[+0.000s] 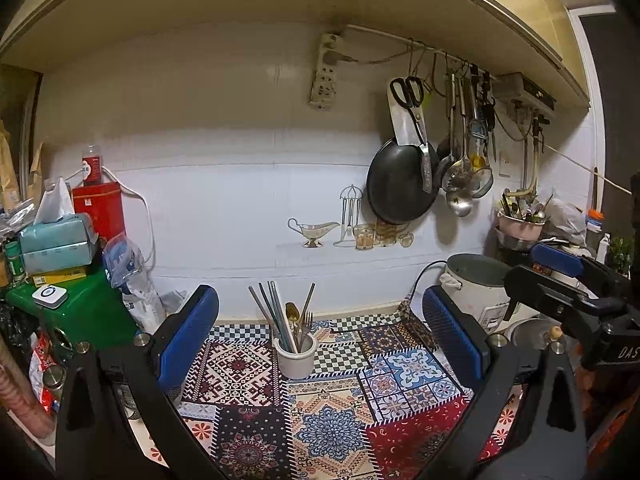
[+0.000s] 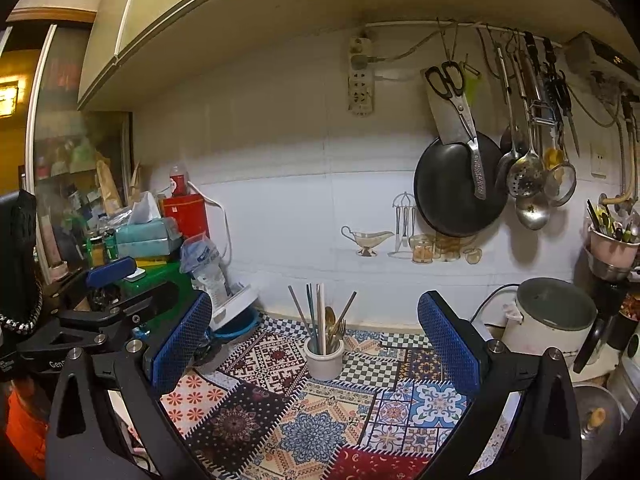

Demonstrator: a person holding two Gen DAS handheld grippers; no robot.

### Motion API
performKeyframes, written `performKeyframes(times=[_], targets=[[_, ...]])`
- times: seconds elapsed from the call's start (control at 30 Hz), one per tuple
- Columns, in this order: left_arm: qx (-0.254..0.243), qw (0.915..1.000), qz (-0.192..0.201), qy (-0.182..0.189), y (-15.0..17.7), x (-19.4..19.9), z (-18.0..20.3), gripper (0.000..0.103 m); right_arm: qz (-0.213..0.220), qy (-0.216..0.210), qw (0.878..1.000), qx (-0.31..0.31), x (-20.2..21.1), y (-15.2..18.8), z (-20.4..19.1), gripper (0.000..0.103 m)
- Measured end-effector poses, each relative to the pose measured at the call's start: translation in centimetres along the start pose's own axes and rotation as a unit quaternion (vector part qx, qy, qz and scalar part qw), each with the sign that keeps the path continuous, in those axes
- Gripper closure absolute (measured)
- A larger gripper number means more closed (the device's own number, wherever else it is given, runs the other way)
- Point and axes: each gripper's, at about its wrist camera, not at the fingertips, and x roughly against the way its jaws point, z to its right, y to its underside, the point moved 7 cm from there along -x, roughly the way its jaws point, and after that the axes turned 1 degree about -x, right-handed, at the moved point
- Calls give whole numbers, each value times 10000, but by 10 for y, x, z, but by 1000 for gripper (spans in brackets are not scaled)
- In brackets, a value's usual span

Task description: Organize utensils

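1. Your left tool [image 1: 320,340] has its blue pads spread wide and holds nothing; it hangs above the patterned cloth [image 1: 336,412] on the counter.
2. Your right tool [image 2: 316,344] is likewise spread wide and empty, over the same cloth [image 2: 320,420].
3. The white cup [image 1: 296,358] stands upright on the cloth near the back wall, midway between your pads in both views [image 2: 324,360]. Chopsticks [image 1: 272,312], a gold spoon [image 1: 292,314] and a fork [image 1: 306,322] stand in it, leaning outward.
4. The cloth in front of the cup is bare, so you have open room there.
5. On the left the room ends at a green box [image 1: 88,312] stacked with a tissue pack [image 1: 56,240] and a red tin [image 1: 100,208]; a plastic bag [image 1: 132,280] leans beside it.
6. On the right a rice cooker [image 1: 480,288] stands just off the cloth's edge, and a black pan [image 1: 400,184] and ladles [image 1: 460,176] hang on the wall above.
7. The near edge of the counter is cut off by your tools' frames; how many chopsticks there are is hard to make out.
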Motion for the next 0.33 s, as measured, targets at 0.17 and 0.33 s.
performKeyframes(times=[0.17, 0.33], targets=[[50, 10000, -11, 12, 1, -2, -1, 1, -23, -17, 10000, 2, -3, 1, -1, 1], [83, 10000, 8, -26, -1, -3, -4, 1, -80, -29, 10000, -5, -9, 3, -2, 1]])
